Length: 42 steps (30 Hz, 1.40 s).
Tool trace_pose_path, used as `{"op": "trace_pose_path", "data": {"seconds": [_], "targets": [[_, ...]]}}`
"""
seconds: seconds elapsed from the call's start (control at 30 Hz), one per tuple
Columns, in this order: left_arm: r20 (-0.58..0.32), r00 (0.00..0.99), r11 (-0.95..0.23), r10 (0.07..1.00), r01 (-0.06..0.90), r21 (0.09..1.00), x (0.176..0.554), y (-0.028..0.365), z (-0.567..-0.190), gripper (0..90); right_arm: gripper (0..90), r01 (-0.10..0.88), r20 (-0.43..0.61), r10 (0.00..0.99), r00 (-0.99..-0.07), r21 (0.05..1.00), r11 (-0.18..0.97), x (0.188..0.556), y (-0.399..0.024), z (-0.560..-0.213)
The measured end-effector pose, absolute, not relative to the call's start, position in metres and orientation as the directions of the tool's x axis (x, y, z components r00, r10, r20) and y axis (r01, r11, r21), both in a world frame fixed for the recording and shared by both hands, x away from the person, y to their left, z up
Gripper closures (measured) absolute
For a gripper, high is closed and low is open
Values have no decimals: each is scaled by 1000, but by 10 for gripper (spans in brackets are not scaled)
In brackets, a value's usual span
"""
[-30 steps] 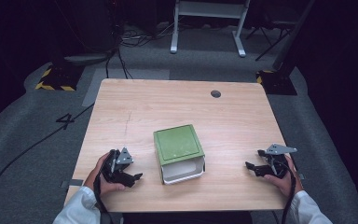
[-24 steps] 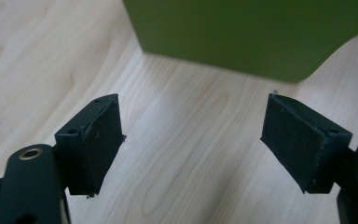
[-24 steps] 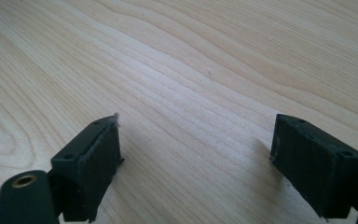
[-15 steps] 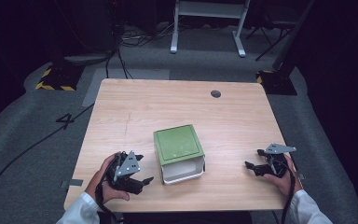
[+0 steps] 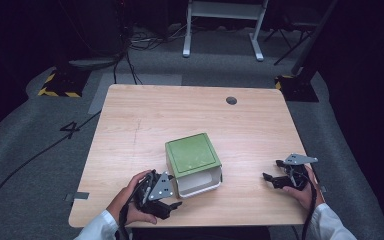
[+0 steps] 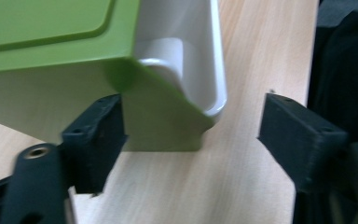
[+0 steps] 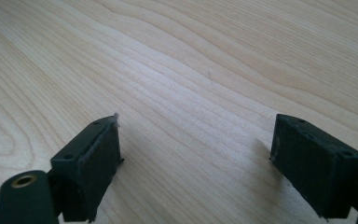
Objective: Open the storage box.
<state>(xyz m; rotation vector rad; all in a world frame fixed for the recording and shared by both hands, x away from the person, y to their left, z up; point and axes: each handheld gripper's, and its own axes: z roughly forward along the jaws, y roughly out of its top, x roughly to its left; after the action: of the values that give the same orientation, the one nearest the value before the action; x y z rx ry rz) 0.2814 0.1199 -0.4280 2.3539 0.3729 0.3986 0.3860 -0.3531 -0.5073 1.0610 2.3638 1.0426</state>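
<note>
I see nothing grasped yet: the green-lidded box [image 5: 194, 170] sits lid-on, mid-worktop [image 5: 145, 120]. My left gripper [image 6: 191, 135], jaws spread, straddles the box's near corner; my right gripper [image 5: 275, 171], released, rests well right of the box.

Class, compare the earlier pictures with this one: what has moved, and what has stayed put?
The left gripper has moved rightward to the near corner of the green-lidded white plastic box, its fingers open, gripping nothing. The box, the right gripper and the wooden table stayed put.
</note>
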Motion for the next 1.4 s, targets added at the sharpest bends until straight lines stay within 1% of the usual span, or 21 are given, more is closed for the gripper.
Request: {"op": "trace_pose_path", "data": {"seconds": [0.2, 0.23, 0.27, 0.33, 0.4, 0.47, 0.57, 0.73, 0.77, 0.8, 0.87, 0.97, 1.17, 1.3, 1.4], "targets": [[138, 922, -668, 363, 154, 728, 275, 120, -421, 234, 159, 497, -13, 752, -659, 743, 449, 386, -353, -507], [135, 927, -671, 350, 147, 727, 273, 118, -420, 235, 159, 496, -14, 751, -660, 743, 450, 386, -353, -507], [132, 931, -677, 340, 145, 721, 271, 117, -420, 268, 159, 496, -14, 751, -660, 743, 450, 386, -353, -507], [139, 939, -696, 315, 129, 706, 266, 113, -420, 278, 159, 496, -14, 751, -660, 743, 450, 386, -353, -507], [106, 953, -681, 283, 122, 722, 262, 109, -419, 298, 159, 496, -14, 751, -660, 743, 450, 386, -353, -507], [115, 958, -691, 262, 103, 715, 259, 102, -420, 289, 159, 496, -15, 751, -660, 743, 450, 386, -353, -507], [103, 963, -701, 248, 105, 705, 260, 88, -427, 288, 159, 496, -14, 751, -660, 743, 450, 386, -353, -507], [103, 958, -723, 268, 130, 678, 269, 74, -440, 301, 159, 496, -14, 751, -660, 743, 450, 386, -353, -507], [104, 956, -725, 275, 135, 676, 271, 71, -442, 315, 159, 496, -14, 751, -660, 743, 450, 386, -353, -507], [107, 955, -726, 278, 136, 674, 272, 70, -443, 349, 158, 496, -14, 751, -660, 743, 449, 386, -353, -507], [118, 952, -729, 281, 131, 672, 275, 66, -444, 368, 158, 497, -12, 752, -659, 743, 447, 386, -353, -507], [112, 941, -713, 319, 161, 682, 280, 65, -444, 401, 158, 497, -13, 753, -658, 743, 448, 386, -353, -507], [126, 923, -715, 364, 191, 672, 294, 62, -448, 380, 158, 497, -12, 753, -658, 743, 447, 386, -353, -507], [135, 918, -724, 373, 197, 661, 303, 58, -451, 377, 158, 497, -13, 753, -658, 743, 448, 386, -353, -507], [138, 917, -719, 375, 194, 667, 309, 55, -452, 397, 158, 497, -12, 752, -659, 743, 448, 386, -353, -507]]}}
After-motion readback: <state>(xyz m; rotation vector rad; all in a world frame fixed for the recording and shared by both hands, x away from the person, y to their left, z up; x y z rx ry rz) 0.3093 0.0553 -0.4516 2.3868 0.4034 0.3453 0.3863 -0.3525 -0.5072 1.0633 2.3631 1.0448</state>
